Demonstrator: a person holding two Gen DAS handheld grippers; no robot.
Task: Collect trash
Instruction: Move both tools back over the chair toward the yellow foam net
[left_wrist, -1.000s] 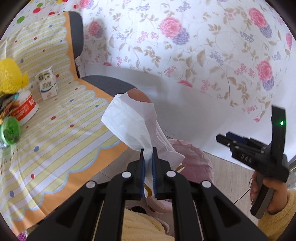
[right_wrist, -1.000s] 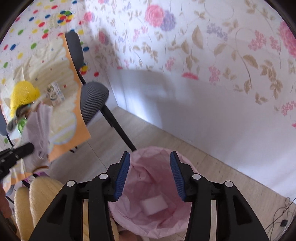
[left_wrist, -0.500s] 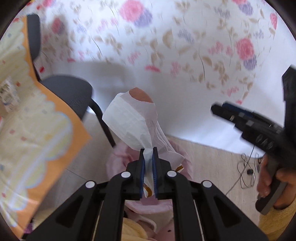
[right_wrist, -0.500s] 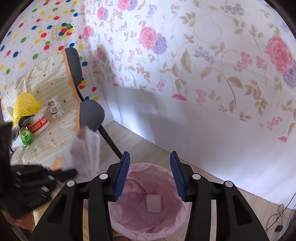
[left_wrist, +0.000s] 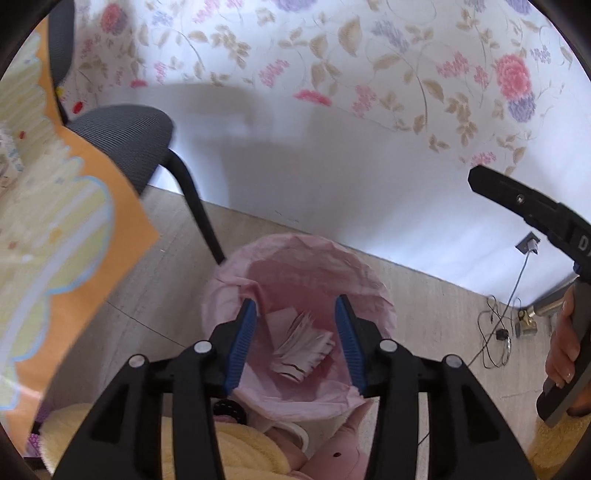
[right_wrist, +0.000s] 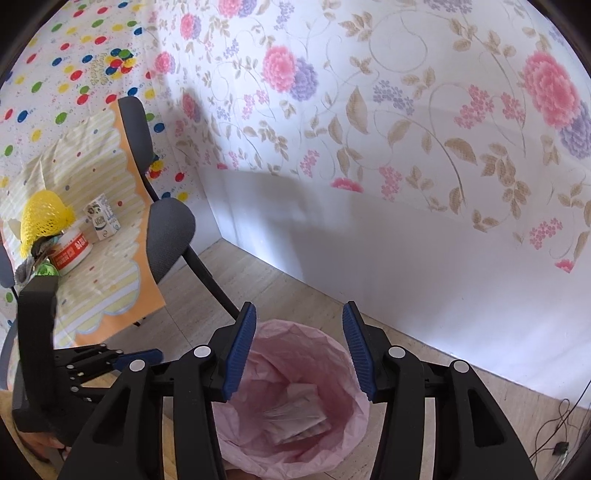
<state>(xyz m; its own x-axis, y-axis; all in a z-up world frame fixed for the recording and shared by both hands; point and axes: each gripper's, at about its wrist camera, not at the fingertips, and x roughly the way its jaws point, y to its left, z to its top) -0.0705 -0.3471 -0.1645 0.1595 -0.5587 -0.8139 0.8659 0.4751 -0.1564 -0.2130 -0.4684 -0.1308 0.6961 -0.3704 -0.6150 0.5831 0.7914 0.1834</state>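
Note:
A bin lined with a pink bag (left_wrist: 365, 280) stands on the floor below both grippers; it also shows in the right wrist view (right_wrist: 314, 336). Crumpled white paper (left_wrist: 301, 347) lies inside it, seen too in the right wrist view (right_wrist: 295, 417). My left gripper (left_wrist: 297, 343) is open and empty right above the bin. My right gripper (right_wrist: 299, 347) is open and empty above the bin too. On the table (right_wrist: 107, 273) remain a yellow net (right_wrist: 42, 216), a small white carton (right_wrist: 102, 218), a red-and-white tub (right_wrist: 70, 251) and a green item (right_wrist: 46, 271).
A grey chair (left_wrist: 125, 144) stands between the table and the bin, its leg close to the bin's left rim. The table's orange-edged cloth (left_wrist: 66, 236) hangs at left. Cables and a wall socket (left_wrist: 528, 243) lie at right by the flowered wall.
My left gripper swung from the table over to the bin, opened and let go of the white paper, which now lies in the bin. The right gripper stayed open above the bin.

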